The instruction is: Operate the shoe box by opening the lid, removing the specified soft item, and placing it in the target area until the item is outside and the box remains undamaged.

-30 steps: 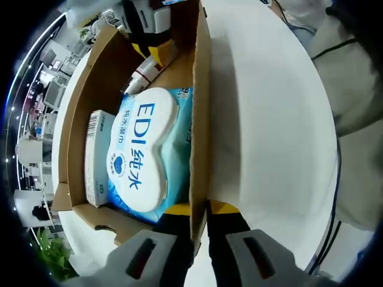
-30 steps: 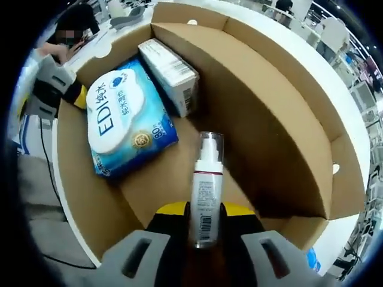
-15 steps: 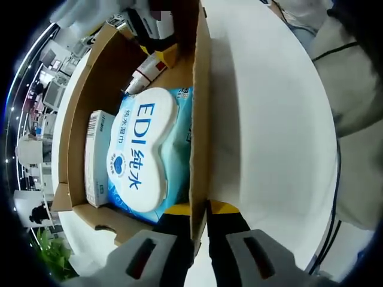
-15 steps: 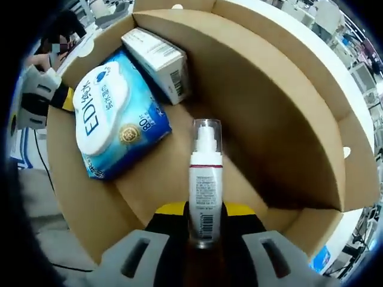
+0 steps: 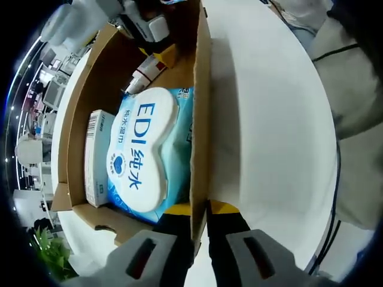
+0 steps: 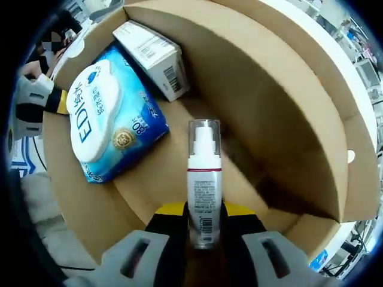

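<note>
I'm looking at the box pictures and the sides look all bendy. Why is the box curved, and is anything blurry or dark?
Left gripper view: the fisheye lens bows the cardboard box wall; the wipes pack is sharp; a soft shadow lies on the white table. Right gripper view: the box walls curve, with shadow in the far corner; the spray bottle is sharp.

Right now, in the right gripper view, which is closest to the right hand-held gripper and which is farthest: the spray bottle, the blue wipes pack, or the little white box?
1. Spray bottle: held between the right hand-held gripper jaws.
2. Blue wipes pack: lying on the box floor, up and left.
3. Little white box: beyond the wipes, at the far end.
</note>
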`<state>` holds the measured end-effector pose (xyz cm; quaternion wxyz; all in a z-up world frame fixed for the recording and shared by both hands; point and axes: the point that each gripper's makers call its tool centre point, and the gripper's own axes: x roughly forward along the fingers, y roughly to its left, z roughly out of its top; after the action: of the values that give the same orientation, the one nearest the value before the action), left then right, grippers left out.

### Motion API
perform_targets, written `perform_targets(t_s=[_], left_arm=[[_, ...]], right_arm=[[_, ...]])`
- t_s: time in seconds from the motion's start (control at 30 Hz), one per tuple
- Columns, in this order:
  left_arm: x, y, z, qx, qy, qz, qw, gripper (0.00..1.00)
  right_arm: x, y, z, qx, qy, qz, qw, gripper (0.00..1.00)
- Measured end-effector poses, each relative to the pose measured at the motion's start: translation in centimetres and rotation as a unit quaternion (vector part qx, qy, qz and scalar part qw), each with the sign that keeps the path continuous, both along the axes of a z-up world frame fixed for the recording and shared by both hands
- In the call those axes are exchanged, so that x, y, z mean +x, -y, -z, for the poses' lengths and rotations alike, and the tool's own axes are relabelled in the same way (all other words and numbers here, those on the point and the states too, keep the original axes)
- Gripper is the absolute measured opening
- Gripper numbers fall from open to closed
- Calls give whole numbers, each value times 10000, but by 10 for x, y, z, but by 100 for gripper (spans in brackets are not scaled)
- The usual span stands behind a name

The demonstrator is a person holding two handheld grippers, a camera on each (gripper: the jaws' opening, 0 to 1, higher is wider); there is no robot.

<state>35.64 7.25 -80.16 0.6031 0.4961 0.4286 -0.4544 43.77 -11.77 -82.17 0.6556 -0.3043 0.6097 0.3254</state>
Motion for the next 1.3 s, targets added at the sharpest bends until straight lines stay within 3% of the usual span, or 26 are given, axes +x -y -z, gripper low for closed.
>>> perform_targets(t_s=[0.37, 0.5, 0.57, 0.87, 1.13, 1.3], left_arm=[[0, 0, 0, 7, -51, -2, 10000, 5], [0, 0, 0, 12, -28, 9, 10000, 5], [0, 0, 0, 12, -30, 5, 10000, 5], [0, -1, 1, 31, -40, -18, 10000, 5], [0, -1, 0, 33, -11, -14, 10000, 5], [0, -1, 0, 34, -7, -14, 10000, 5]], right_arm=[[-1, 2, -2, 163, 146, 258, 9994, 17], [-2, 6, -4, 191, 134, 219, 9995, 17], [-2, 7, -9, 209, 266, 93, 9994, 18], [0, -4, -27, 691, 383, 372, 9962, 17], [-2, -19, -51, 1327, 523, 830, 9863, 17], [-4, -19, -60, 1484, 662, 865, 9829, 17]])
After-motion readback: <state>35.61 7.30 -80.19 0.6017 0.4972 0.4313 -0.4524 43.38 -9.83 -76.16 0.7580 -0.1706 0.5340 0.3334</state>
